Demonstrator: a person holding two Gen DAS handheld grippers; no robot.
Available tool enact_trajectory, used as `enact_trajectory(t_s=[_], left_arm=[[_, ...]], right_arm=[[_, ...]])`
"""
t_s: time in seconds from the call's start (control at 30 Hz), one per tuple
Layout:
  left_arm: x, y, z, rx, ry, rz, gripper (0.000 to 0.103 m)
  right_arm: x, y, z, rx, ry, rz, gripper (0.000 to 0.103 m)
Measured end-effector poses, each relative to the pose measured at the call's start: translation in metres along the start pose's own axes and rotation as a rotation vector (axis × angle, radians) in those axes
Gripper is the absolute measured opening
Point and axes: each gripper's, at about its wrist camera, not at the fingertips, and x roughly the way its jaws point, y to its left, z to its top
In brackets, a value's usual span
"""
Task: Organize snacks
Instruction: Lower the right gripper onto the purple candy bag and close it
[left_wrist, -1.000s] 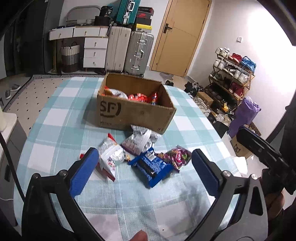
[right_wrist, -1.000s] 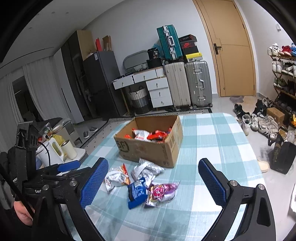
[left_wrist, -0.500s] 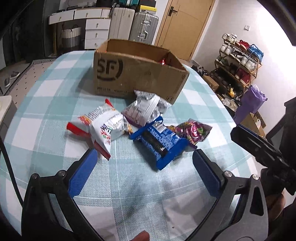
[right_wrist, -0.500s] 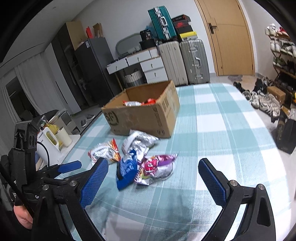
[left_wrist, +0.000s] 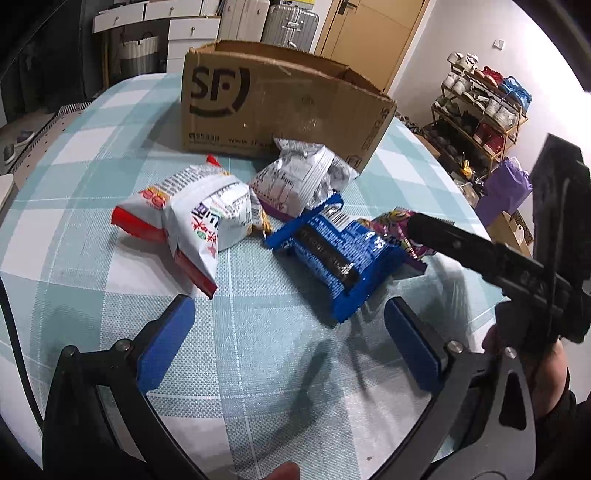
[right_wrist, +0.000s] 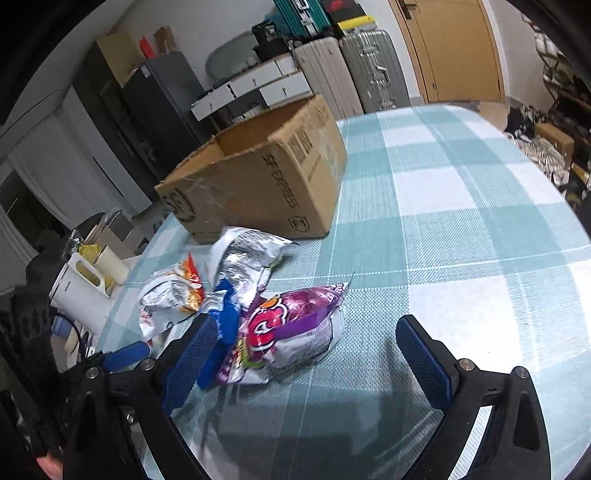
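Several snack packets lie on the checked tablecloth in front of a cardboard box (left_wrist: 280, 107): a white and red bag (left_wrist: 195, 218), a silver bag (left_wrist: 299, 177), a blue cookie pack (left_wrist: 332, 251) and a purple candy bag (right_wrist: 295, 328). My left gripper (left_wrist: 288, 332) is open, low over the table just short of the blue pack. My right gripper (right_wrist: 306, 350) is open, its jaws on either side of the near end of the purple bag. The box (right_wrist: 258, 184) stands behind the packets.
The table (right_wrist: 461, 229) stretches right of the box. A white kettle (right_wrist: 79, 291) stands beside the table's left edge. Suitcases (right_wrist: 351, 70), drawers and a door line the far wall. A shoe rack (left_wrist: 480, 107) stands at the right.
Both grippers have dropped lower and moved forward toward the snack packets. The right gripper now straddles the purple bag. The box contents are out of sight from this lower angle.
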Motion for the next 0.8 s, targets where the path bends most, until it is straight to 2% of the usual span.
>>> enact_trajectory(t_s=[0.2,0.4,0.47,0.53,0.57,0.6,0.67,0.8], left_arm=[[0.013,0.002,0.000,-0.005,0.012,-0.003,0.102],[0.021,0.001,0.002,0.002,0.016,-0.003,0.102],[0.024,-0.002,0.003,0.006,0.015,-0.003,0.102],[0.024,-0.007,0.001,0.010,0.014,0.002,0.102],[0.024,-0.007,0.001,0.007,0.017,0.000,0.102],[0.025,-0.008,0.001,0.005,0.017,0.000,0.102],[0.026,-0.009,0.001,0.001,0.018,0.002,0.102],[0.027,-0.007,0.002,-0.003,0.017,0.008,0.102]], right_arm=[[0.017,-0.002,0.003,0.028,0.013,-0.001,0.097],[0.022,0.002,0.007,0.000,0.016,-0.015,0.082],[0.024,0.006,0.006,-0.016,0.020,-0.015,0.075],[0.026,0.010,0.005,-0.042,0.025,-0.032,0.063],[0.026,0.012,0.005,-0.051,0.022,-0.040,0.062],[0.026,0.013,0.004,-0.055,0.022,-0.035,0.056],[0.025,0.013,0.004,-0.055,0.020,-0.026,0.049],[0.021,0.010,0.002,-0.044,0.006,-0.019,0.044]])
